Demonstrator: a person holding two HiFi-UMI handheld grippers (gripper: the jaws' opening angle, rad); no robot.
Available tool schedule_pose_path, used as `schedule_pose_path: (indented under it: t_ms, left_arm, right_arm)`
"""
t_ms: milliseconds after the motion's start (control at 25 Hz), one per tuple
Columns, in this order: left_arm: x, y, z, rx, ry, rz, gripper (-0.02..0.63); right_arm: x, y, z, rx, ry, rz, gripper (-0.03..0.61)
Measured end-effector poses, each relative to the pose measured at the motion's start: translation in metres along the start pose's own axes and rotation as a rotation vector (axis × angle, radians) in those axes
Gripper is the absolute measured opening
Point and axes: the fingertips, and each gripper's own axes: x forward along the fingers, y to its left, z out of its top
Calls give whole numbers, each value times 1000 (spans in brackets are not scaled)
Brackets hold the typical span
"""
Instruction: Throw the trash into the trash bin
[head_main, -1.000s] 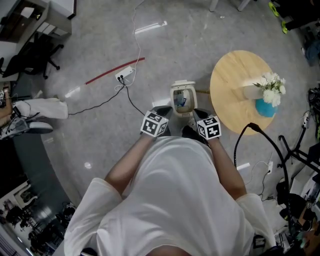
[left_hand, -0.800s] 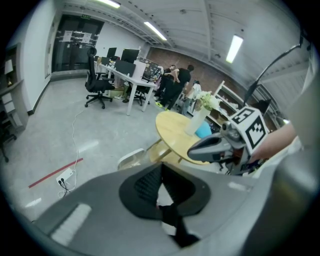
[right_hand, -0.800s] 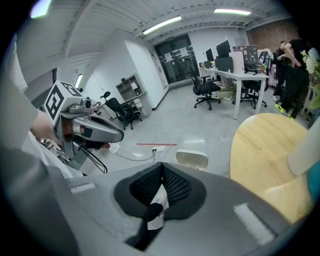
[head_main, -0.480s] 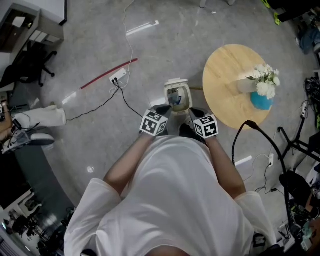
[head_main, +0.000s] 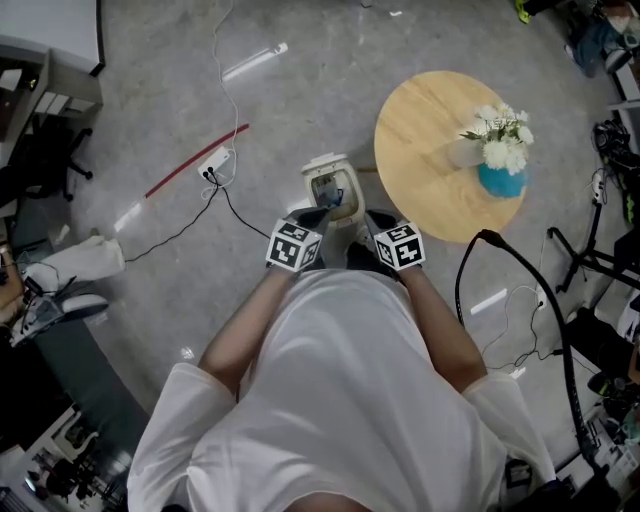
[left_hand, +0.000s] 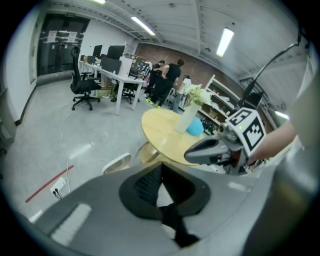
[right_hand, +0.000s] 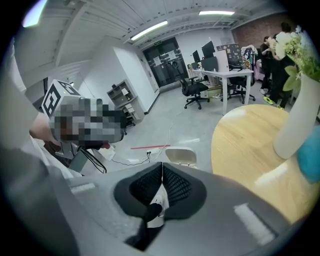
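Head view looks down on a person in a white shirt (head_main: 350, 390) who holds both grippers close together in front of the body, and both point down at a slope toward the floor. The left gripper (head_main: 314, 216) has its jaws closed, with the black ribbed pads meeting at the tips. The right gripper (head_main: 376, 222) is closed in the same way. In each gripper view only a small pale gap shows under the joined tips, and I cannot make out any object held there. The trash bin (head_main: 324, 162), small and white with an open top, stands on the grey floor just ahead of the two grippers, about between them and just beside the edge of the round wooden table (head_main: 420, 130). Something blue and pale (head_main: 330, 194) lies inside the bin, but it is too small to identify. On the table stands a pale vase (head_main: 463, 152) with white flowers (head_main: 497, 130), and a blue object (head_main: 500, 181) is touching or just beside it. To the left of the bin, a red line (head_main: 196, 160) lies on the floor, with a white power strip (head_main: 214, 164) near it. A thick black cable (head_main: 520, 270) curves along the right side of the person. In the left gripper view, office desks and chairs stand far behind, and some people stand there.
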Motion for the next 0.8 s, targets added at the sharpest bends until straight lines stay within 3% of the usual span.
schedule_pose_path:
  t_ms: [280,800]
  left_arm:
    - [23,-19,8,15,17,-19,5]
    - [62,-48,35,46,28,-49,4]
  right_arm:
    - [-17,-32,-12,37,-7,-33,19]
    - [-49,-102,-14,73,-32,-130,117]
